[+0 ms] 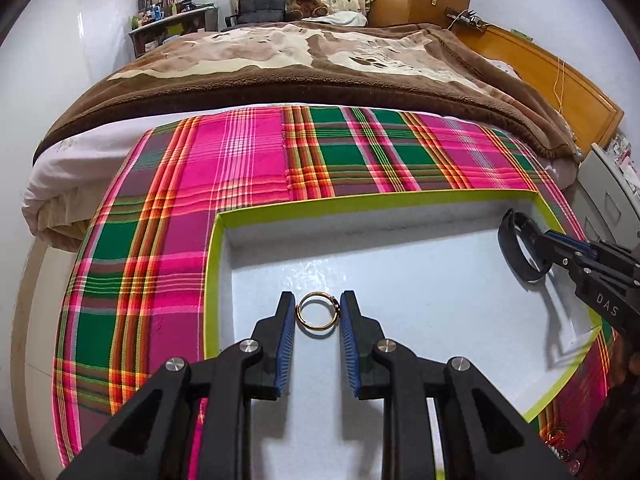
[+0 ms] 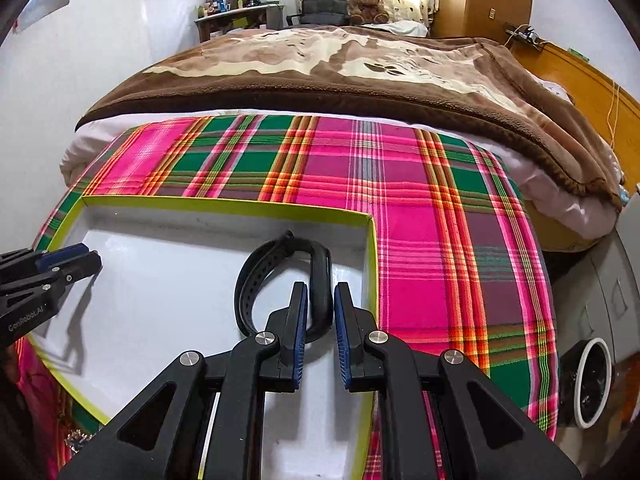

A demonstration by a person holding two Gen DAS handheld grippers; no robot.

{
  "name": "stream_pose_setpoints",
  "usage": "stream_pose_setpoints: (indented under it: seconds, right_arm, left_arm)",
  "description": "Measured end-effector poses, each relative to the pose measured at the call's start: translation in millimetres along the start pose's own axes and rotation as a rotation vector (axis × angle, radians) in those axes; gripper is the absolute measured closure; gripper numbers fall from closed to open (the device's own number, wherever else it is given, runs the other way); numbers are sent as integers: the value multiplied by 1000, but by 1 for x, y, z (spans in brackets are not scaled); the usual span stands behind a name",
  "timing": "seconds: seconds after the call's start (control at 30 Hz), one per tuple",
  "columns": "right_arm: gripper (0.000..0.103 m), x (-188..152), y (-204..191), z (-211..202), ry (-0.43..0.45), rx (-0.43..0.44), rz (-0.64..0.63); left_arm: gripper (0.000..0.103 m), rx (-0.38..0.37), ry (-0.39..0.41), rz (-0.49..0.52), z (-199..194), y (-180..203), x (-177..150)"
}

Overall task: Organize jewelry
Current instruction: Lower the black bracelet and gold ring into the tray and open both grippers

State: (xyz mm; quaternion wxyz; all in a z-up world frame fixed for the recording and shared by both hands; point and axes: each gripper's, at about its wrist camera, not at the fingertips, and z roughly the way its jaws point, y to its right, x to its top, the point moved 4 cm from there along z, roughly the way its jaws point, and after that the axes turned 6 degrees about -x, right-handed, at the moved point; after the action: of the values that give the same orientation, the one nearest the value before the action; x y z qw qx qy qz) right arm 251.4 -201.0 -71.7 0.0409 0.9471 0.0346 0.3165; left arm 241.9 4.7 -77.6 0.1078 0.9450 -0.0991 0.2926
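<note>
Our left tool (image 1: 318,316) pinches the gold ring (image 1: 318,314) above the white floor of the box (image 1: 212,280); the right tool (image 2: 321,312) grips the black band (image 2: 276,276) near the right wall. We should lower each flat, well apart, before releasing.

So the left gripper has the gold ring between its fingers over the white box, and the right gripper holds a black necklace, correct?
Not quite: the right gripper holds a black watch-style wristband, not a necklace, as the right wrist view shows. The left gripper does have the gold ring between its fingers over the white box.
</note>
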Motion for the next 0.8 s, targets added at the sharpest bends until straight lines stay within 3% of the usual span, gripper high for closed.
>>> stream_pose_setpoints:
  seconds: [0.27,0.33,0.7,0.8]
  right_arm:
    - [89,2,-2,-2,17,4,5]
    - [89,2,-3,-6,32,11,10]
    - [83,-2,-3,-40,111,65,42]
    - [69,-8,0,-56,132,86,58]
  left_arm:
    - [77,-2,1,-16,1,-2,1]
    - [70,0,0,-22,0,-3,0]
    - [60,-40,62,-41,-38,6,-7]
    - [57,-65,84,-44,-54,11,-15]
